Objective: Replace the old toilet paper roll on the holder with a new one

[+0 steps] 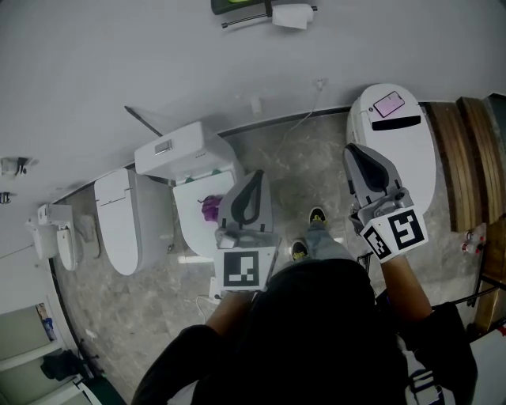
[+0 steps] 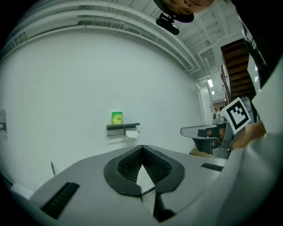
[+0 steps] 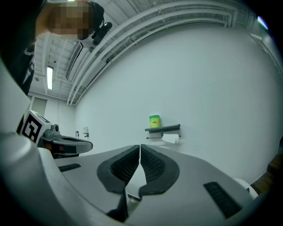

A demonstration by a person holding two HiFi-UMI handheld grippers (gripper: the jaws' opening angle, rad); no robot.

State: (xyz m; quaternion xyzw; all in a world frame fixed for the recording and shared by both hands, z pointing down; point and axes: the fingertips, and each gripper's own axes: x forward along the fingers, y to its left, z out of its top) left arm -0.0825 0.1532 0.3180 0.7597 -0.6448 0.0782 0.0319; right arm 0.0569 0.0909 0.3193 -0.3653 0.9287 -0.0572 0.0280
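Note:
A dark wall holder (image 1: 247,13) carries a white toilet paper roll (image 1: 292,16) high on the white wall, well ahead of both grippers. The left gripper view shows the holder (image 2: 123,127), the roll (image 2: 131,133) under it and a green can (image 2: 116,118) on its shelf. From the right gripper view I see the same holder (image 3: 162,129), roll (image 3: 170,138) and can (image 3: 154,121). My left gripper (image 1: 251,178) (image 2: 142,146) is shut and empty. My right gripper (image 1: 356,150) (image 3: 139,146) is also shut with nothing in it. Both point roughly level at the wall.
Below me a white toilet (image 1: 182,154) with a purple item (image 1: 210,208) in its bowl stands against the wall. Another toilet (image 1: 118,225) is at the left and a third (image 1: 393,138) at the right. Wooden steps (image 1: 466,158) lie far right. My shoes (image 1: 316,215) stand on grey marble floor.

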